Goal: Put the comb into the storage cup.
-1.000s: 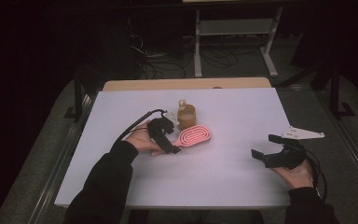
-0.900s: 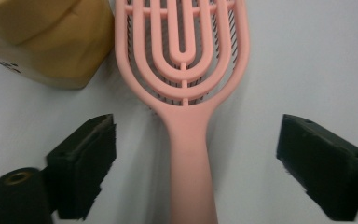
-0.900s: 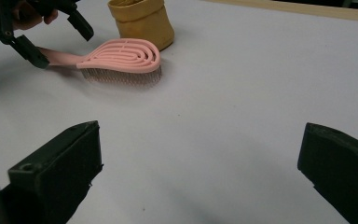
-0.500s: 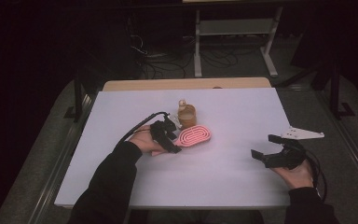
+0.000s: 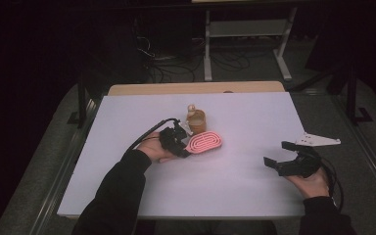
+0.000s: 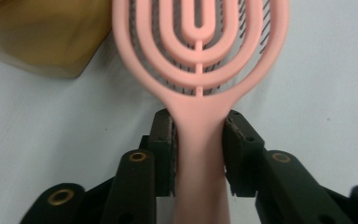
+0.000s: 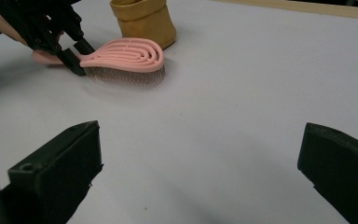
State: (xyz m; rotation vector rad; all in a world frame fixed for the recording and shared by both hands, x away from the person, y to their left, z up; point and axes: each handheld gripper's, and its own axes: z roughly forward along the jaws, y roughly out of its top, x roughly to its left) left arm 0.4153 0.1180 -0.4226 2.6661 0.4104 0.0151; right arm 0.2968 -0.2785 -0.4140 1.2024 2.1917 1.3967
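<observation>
Item: pink brush (image 6: 199,70), just beside the yellow pouch (image 5: 196,121). Your left gripper (image 6: 198,140) had just been closing, pinching its handle; lifting came next. Right gripper (image 7: 200,163) stood spread, idle.

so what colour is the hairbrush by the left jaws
Pink hairbrush with dark bristles; clearest in the left gripper view.

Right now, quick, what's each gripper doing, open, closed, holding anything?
Left gripper: fingers have just been closing, now shut on the pink hairbrush at its handle.
Right gripper: open, nothing between its fingers, over the table.
</observation>
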